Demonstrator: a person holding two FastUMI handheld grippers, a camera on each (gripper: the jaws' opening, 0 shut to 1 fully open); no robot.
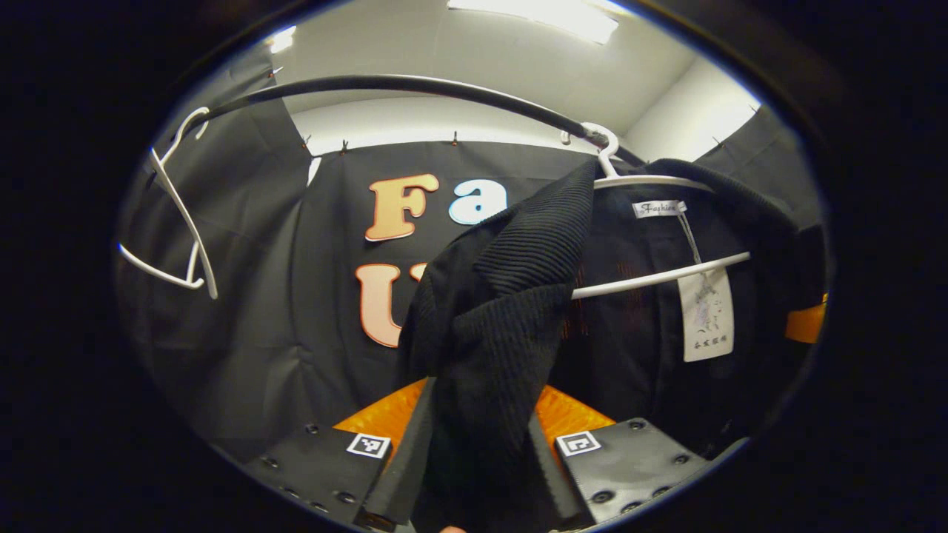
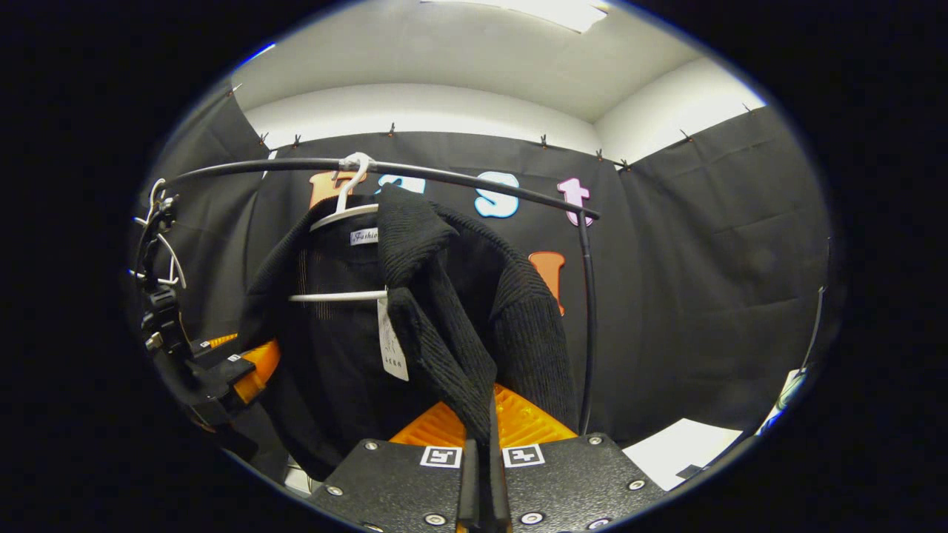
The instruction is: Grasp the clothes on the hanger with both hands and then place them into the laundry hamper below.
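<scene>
Left gripper view: our left gripper (image 1: pixel 474 451) and right gripper (image 2: pixel 481 474) both clench the black sweater (image 1: pixel 518 311). We risk it snagging on the hanger (image 1: pixel 652 277) if pulled straight down.

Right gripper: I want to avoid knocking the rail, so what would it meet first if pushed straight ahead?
The right gripper already pinches the black sweater, so more of that knit comes first. Behind it hang the white hanger and black rail, though depth is unclear.
</scene>
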